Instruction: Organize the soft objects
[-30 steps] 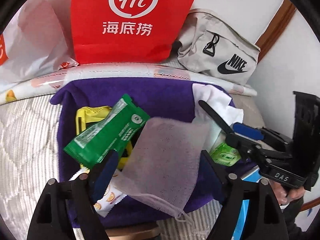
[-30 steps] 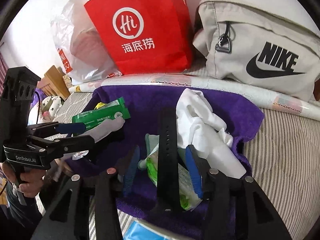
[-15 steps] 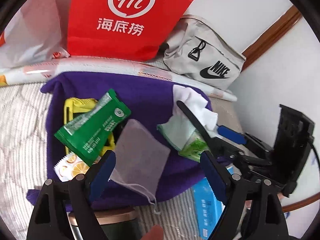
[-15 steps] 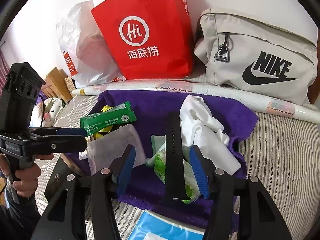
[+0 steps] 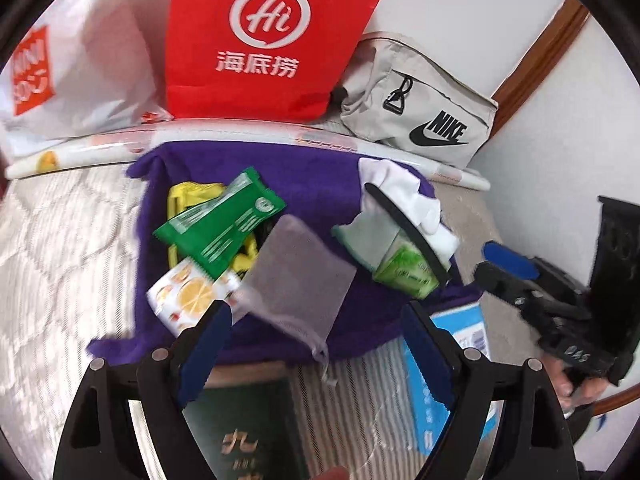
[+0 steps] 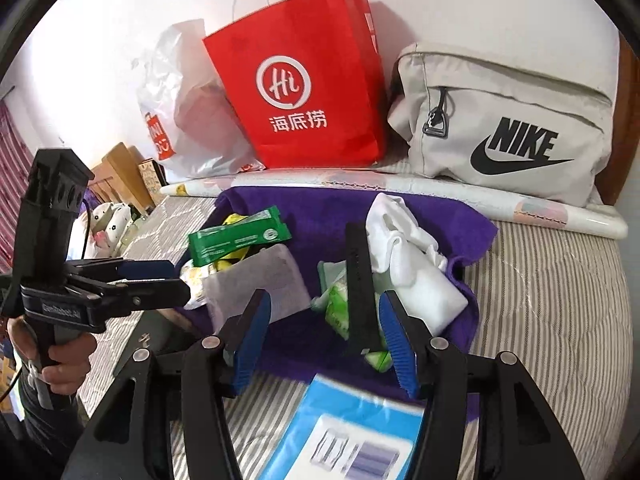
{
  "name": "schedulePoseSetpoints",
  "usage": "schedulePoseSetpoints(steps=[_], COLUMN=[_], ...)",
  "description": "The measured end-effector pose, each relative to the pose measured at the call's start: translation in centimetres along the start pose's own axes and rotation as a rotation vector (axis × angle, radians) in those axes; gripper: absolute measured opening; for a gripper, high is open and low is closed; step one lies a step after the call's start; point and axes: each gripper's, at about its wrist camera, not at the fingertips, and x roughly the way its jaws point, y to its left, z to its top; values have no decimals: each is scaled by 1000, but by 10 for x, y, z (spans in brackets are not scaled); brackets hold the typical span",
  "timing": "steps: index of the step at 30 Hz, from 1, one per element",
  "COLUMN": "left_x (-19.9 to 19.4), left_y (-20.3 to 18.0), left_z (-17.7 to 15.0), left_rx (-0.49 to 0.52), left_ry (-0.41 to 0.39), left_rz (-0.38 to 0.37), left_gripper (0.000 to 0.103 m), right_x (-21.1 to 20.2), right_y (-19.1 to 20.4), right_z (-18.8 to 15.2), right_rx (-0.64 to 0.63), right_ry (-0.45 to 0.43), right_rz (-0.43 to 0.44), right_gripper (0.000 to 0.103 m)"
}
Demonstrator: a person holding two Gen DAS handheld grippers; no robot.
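White wall backs a bed [image 5: 60,248] with a quilted, striped cover; against the wall stand a white plastic bag [image 5: 80,64], a red paper bag [image 5: 264,40] and a grey Nike bag [image 5: 420,116], left to right. Before them a purple towel [image 5: 312,176] lies spread on the bed. On its left part a green packet [image 5: 220,226] overlaps a yellow item [image 5: 188,196], with an orange-print sachet [image 5: 184,296] just below. A grey mesh pouch [image 5: 296,276] lies mid-towel. Further right a green wipes pack [image 5: 404,268] and white cloth [image 5: 404,192] sit under a black strap [image 5: 404,228]. The left claw [image 5: 316,348] hangs spread above the towel's near edge, holding nothing. The right claw [image 6: 324,344] has just been opening; its pads stand apart, clear of the strap's near end. A blue packet [image 6: 344,432] lies nearest.
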Motion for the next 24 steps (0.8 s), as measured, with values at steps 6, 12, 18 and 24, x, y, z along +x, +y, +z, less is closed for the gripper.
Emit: schedulePoseSetpoints(steps=[6, 12, 18, 24], left_x=[-41, -88, -124, -153], left_y=[-4, -22, -47, -72], left_z=[-29, -65, -99, -132], left_rx=[-18, 14, 58, 88], left_ry=[-47, -110, -172, -223], left_rz=[29, 88, 167, 210], left_gripper=[86, 95, 99, 100], right_x=[-35, -72, -112, -151], right_y=[23, 50, 74, 84], right_z=[-18, -43, -69, -95], right_rx=[-18, -25, -37, -10], right_ry=[-27, -71, -126, -154], right_rz=[-16, -44, -74, -108], right_gripper=[67, 82, 98, 102])
